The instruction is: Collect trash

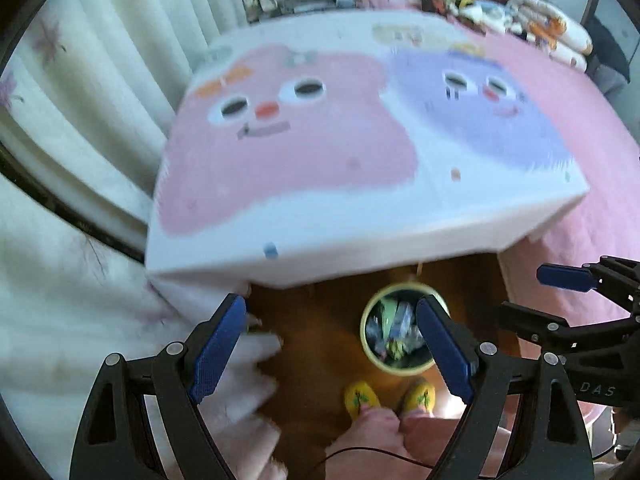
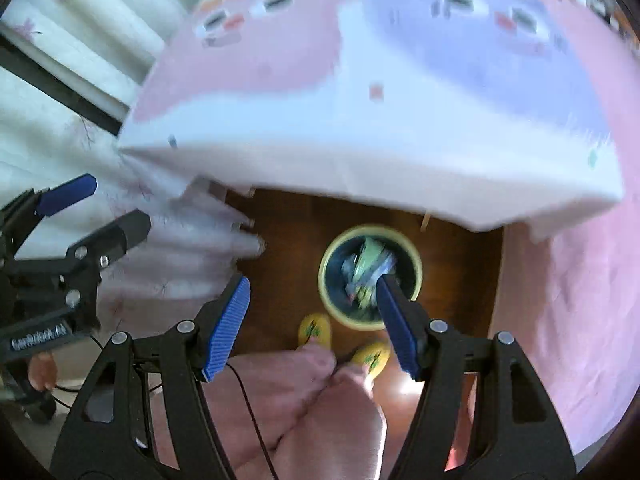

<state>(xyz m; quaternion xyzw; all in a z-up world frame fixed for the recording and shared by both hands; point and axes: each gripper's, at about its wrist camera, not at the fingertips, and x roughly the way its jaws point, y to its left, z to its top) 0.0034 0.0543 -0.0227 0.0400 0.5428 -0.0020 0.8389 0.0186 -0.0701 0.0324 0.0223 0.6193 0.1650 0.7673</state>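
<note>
Held high and aimed steeply down, left gripper (image 1: 330,308) with jaws spread wide and nothing between them; likewise right gripper (image 2: 314,282), jaws parted somewhat less, also empty. Probably carried at this height to get a look over the tabletop (image 1: 300,160) under its cartoon cloth for anything to pick up. No litter to make out on that cloth, though blurred by motion, so small scraps cannot be ruled out. Down on the wooden floor (image 1: 312,320), just in front of the tabletop's near edge, stands a round bin (image 1: 400,370) with a pale yellow-green rim, set right at the toes of two yellow slippers (image 1: 361,398), handy for dropping things straight in. Inside, a heap of trash (image 1: 390,320): crumpled wrappers, green, silvery and bluish, filling it near to the rim. Looks mostly gathered already, judging by the full bin and the bare-looking cloth. To one side a pale curtain (image 1: 80,120), to the other a bed (image 1: 580,160) under a pink cover.
</note>
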